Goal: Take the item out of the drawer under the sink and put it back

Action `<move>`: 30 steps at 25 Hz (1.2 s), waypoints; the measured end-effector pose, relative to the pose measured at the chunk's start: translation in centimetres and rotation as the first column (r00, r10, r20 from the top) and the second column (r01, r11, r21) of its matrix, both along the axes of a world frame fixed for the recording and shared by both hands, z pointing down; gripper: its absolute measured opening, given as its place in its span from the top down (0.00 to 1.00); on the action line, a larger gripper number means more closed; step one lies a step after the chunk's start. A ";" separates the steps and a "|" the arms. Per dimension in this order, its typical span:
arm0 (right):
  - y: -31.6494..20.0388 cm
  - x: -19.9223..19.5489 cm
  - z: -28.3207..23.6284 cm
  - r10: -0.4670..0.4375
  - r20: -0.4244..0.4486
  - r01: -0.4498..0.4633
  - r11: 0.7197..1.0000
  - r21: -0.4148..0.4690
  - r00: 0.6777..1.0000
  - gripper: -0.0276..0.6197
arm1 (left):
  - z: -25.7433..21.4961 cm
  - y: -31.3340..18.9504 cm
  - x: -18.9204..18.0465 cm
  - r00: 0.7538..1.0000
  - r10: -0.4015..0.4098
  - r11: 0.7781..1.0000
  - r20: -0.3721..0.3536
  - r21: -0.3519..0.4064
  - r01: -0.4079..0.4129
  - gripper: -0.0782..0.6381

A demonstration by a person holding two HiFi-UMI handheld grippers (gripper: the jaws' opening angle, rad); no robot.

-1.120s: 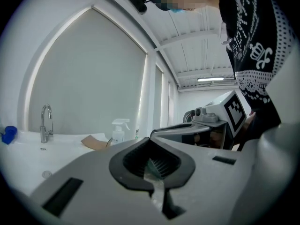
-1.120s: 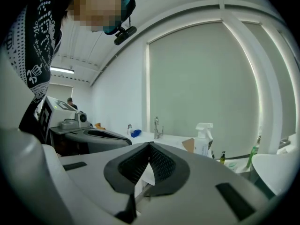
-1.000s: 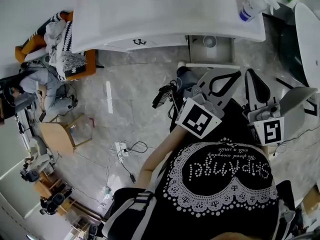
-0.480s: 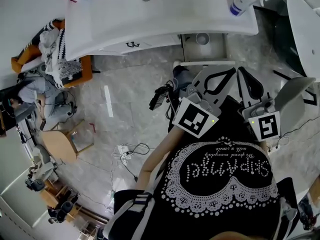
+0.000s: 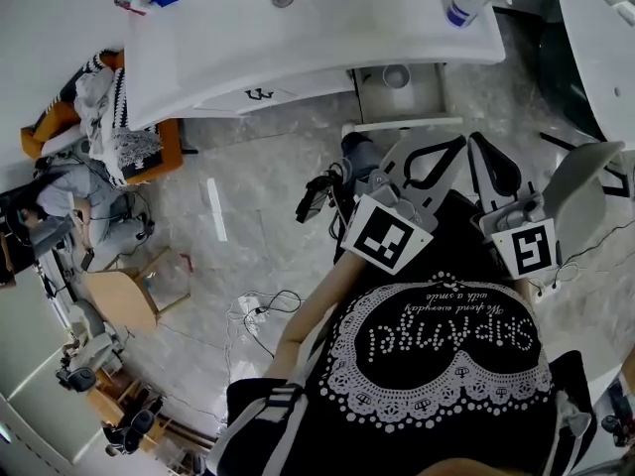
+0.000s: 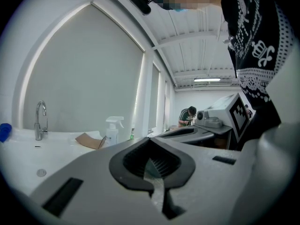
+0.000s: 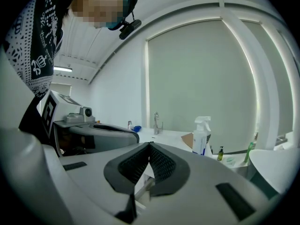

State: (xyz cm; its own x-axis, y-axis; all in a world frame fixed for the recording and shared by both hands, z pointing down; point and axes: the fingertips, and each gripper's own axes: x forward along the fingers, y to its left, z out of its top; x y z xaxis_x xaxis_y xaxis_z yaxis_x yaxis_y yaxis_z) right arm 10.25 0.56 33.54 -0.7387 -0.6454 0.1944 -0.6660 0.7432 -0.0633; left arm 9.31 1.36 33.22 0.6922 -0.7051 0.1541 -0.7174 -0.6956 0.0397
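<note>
The sink (image 5: 298, 33) runs along the far side, and just under its front edge the drawer (image 5: 402, 124) is pulled out, with a small round item (image 5: 396, 75) lying inside it, well apart from both claws. Nearer, in front of the person's black top (image 5: 446, 365), the left gripper (image 6: 150, 140) has its jaws pressed together on nothing. Just to its right, the right gripper (image 7: 149, 144) is likewise pressed together and empty, while a spray bottle (image 5: 461, 8) stands at the sink's right end.
</note>
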 end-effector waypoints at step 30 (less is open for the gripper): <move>-0.6 -3.5 -0.3 0.104 0.011 -0.103 0.993 -0.066 0.995 0.93 | 0.2 -0.2 -3.4 0.994 0.106 0.993 -0.009 -0.060 -0.106 0.88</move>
State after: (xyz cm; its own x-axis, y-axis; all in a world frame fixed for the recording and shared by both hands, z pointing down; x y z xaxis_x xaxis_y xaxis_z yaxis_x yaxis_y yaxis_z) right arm 6.72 -0.02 33.26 -0.6717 -0.7047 0.2286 -0.7377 0.6645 -0.1193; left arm 5.87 1.20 33.47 0.7635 -0.6171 0.1903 -0.6393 -0.7639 0.0877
